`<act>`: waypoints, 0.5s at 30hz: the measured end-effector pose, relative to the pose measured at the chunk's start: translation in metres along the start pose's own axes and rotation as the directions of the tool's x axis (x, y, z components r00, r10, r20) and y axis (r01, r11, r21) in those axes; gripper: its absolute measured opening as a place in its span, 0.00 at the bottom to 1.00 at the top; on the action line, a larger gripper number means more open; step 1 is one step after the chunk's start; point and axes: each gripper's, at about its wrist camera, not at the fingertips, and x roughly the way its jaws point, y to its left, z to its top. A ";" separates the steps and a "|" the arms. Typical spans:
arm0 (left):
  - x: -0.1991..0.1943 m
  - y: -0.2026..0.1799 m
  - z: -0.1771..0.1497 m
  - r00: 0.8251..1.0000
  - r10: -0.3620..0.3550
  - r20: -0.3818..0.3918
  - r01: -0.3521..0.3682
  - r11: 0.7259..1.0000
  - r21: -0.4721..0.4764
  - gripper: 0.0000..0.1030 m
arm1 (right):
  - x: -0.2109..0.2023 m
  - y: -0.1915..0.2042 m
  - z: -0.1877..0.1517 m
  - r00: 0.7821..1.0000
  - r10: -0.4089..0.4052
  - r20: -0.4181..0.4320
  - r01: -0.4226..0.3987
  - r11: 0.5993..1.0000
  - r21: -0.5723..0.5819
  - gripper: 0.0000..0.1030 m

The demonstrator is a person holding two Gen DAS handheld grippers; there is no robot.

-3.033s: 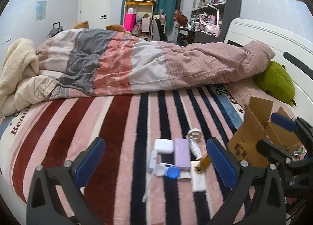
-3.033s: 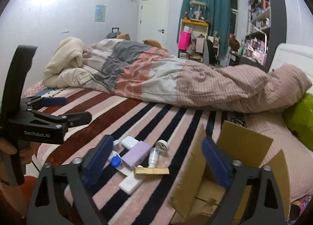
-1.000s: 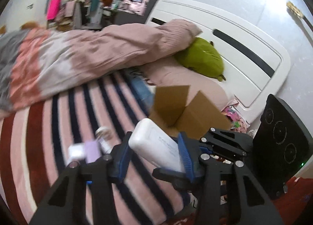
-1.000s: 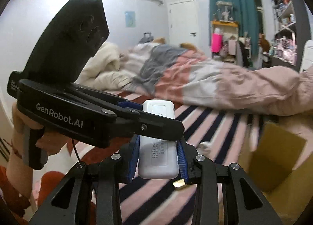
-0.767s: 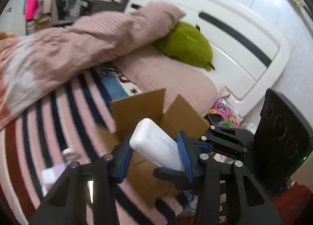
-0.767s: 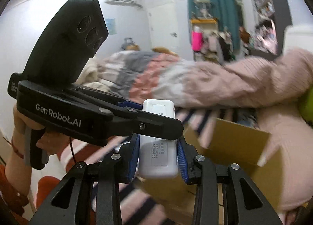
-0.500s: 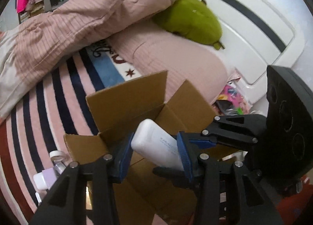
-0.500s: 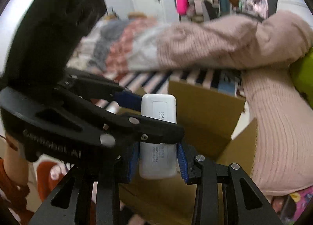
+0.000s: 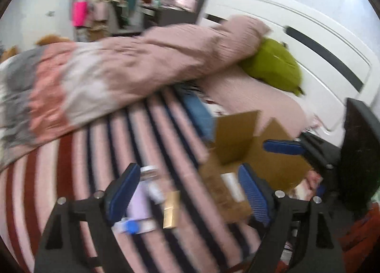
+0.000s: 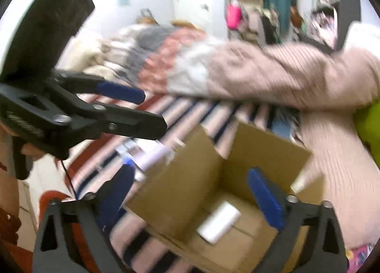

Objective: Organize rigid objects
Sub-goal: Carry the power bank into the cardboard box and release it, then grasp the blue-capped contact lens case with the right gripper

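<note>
An open cardboard box [image 10: 180, 187] stands on the striped bedspread, and a white power bank [image 10: 219, 222] lies on its floor; both show in the left wrist view too, the box [image 9: 239, 135] and the power bank [image 9: 232, 184]. My right gripper [image 10: 190, 192] is open and empty above the box. My left gripper [image 9: 187, 188] is open and empty over the bed, left of the box. Small items remain on the bed: a lilac box [image 9: 139, 201], a gold bar [image 9: 171, 209], a blue-capped piece [image 9: 131, 227] and a small bottle [image 9: 152, 178]. Both views are blurred.
A rumpled pink and grey duvet [image 9: 114, 76] lies across the bed behind the items. A green plush [image 9: 273, 66] rests on the pink pillow by the white headboard [image 9: 308, 35]. The left gripper [image 10: 123, 111] shows at the left of the right wrist view.
Both grippers held the white power bank together over the box; both have opened and it now lies inside the box. The left gripper has swung back left toward the bed items.
</note>
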 end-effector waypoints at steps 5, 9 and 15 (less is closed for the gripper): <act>-0.031 0.067 -0.046 0.988 0.144 0.055 -0.137 0.983 -0.122 0.82 | 0.034 0.058 0.017 0.989 0.144 -0.017 -0.145 0.988 -0.060 1.00; -0.032 0.109 -0.085 0.974 0.226 0.033 -0.216 0.958 -0.189 0.82 | 0.081 0.098 0.009 0.963 0.256 -0.090 -0.264 0.959 -0.098 1.00; -0.016 0.150 -0.130 0.961 0.277 -0.016 -0.273 0.934 -0.230 0.82 | 0.155 0.124 -0.023 0.958 0.180 -0.224 -0.222 0.959 -0.176 0.74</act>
